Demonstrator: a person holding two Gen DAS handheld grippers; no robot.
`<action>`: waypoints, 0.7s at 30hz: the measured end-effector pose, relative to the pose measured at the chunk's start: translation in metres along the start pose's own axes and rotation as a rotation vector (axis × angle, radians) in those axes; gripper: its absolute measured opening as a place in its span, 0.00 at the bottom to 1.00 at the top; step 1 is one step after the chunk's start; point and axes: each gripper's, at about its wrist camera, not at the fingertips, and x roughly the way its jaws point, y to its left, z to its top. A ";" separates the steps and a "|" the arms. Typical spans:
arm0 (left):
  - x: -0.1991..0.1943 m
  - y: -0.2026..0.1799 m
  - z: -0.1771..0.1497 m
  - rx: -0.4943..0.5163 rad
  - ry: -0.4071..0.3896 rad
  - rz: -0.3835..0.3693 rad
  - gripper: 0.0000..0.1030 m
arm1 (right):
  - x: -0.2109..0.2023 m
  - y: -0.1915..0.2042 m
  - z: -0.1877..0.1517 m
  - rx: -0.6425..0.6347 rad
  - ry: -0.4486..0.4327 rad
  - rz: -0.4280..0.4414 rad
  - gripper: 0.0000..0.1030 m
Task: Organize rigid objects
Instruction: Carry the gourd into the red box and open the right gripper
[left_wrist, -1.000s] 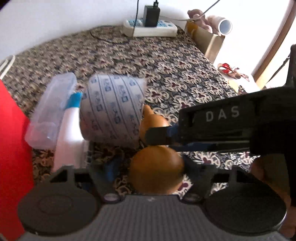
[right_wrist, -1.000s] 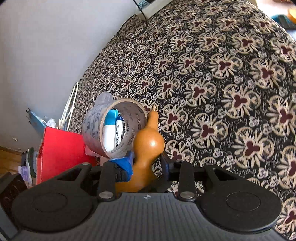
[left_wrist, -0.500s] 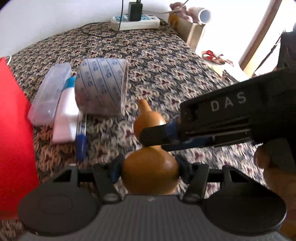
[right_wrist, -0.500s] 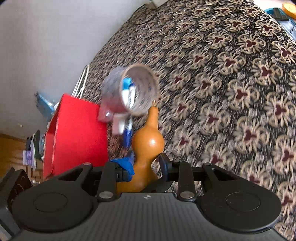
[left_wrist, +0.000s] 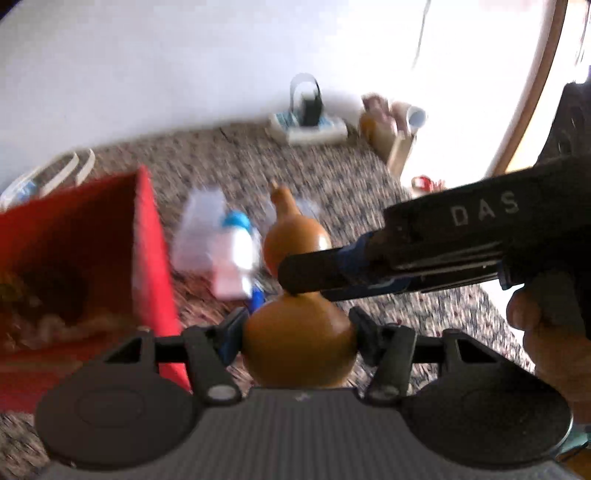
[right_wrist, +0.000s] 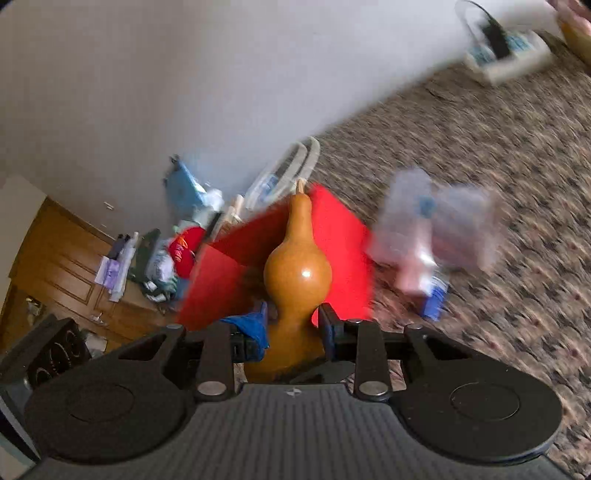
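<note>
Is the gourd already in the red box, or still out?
Out. The gourd is clamped by both the left gripper and right gripper, held beside the red box.

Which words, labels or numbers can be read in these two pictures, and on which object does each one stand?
"DAS": pale letters on the side of the right gripper, seen in the left wrist view.
Power strip: markings too blurred to read.
Clear case and white bottle on the patterned cloth: any print is blurred away.
Gourd and red box: no text visible.
</note>
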 end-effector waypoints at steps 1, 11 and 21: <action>-0.008 0.009 0.004 0.004 -0.023 -0.005 0.57 | 0.011 0.011 0.005 -0.019 -0.014 0.005 0.12; -0.049 0.135 0.041 0.029 -0.113 0.091 0.57 | 0.121 0.071 0.033 -0.072 0.054 0.067 0.12; 0.000 0.252 0.024 -0.060 0.135 0.125 0.57 | 0.240 0.060 0.020 0.134 0.344 -0.002 0.11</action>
